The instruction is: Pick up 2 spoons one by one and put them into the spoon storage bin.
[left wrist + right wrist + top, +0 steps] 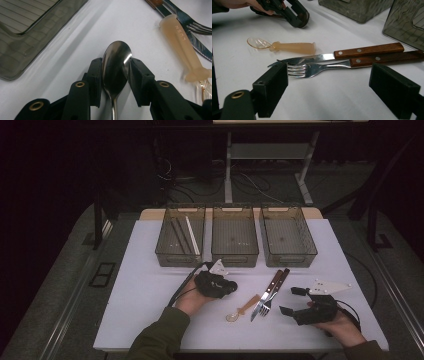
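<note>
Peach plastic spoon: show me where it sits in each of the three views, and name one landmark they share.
High view: the peach plastic spoon lies at lower middle, just left of the wood-handled knife.
Left gripper view: the spoon is at the right side, its thick handle slanting down.
Right gripper view: the spoon is at upper left, its clear bowl pointing left.
Shared landmark: the knife, right beside it in every view.

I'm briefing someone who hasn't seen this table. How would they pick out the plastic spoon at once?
On the white table, look in front of the three grey bins, between the two grippers. Left of the wooden-handled knife and fork lies the plastic spoon. It alone is pale peach, with a thick chunky handle and a clear amber bowl.
</note>
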Demonstrator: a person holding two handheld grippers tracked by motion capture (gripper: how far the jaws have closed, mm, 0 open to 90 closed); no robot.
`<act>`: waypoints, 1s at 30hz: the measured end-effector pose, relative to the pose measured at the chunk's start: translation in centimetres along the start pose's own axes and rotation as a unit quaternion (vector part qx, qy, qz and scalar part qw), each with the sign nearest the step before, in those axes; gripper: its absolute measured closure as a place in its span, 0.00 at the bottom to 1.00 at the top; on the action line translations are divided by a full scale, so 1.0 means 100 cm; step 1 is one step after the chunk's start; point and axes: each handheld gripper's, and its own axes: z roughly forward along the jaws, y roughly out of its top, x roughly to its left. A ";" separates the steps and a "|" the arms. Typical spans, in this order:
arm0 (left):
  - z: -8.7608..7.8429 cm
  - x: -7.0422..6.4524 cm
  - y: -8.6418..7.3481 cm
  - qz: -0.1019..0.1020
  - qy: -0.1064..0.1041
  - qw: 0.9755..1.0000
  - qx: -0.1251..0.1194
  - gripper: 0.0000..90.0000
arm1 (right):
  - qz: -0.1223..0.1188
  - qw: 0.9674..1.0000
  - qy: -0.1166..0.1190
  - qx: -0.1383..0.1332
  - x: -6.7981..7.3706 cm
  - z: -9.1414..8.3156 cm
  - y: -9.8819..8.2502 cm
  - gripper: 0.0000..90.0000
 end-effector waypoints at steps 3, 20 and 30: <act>0.000 0.000 0.000 0.002 -0.001 1.000 0.001 0.71 | 0.000 1.000 -0.001 0.000 0.000 0.000 0.000 0.17; -0.004 -0.002 0.000 0.010 -0.031 0.999 0.009 0.94 | 0.000 1.000 -0.002 0.001 0.000 0.000 0.000 0.17; -0.003 0.000 -0.002 0.005 -0.042 0.999 0.006 0.95 | -0.001 1.000 -0.001 0.002 0.000 0.000 0.000 0.17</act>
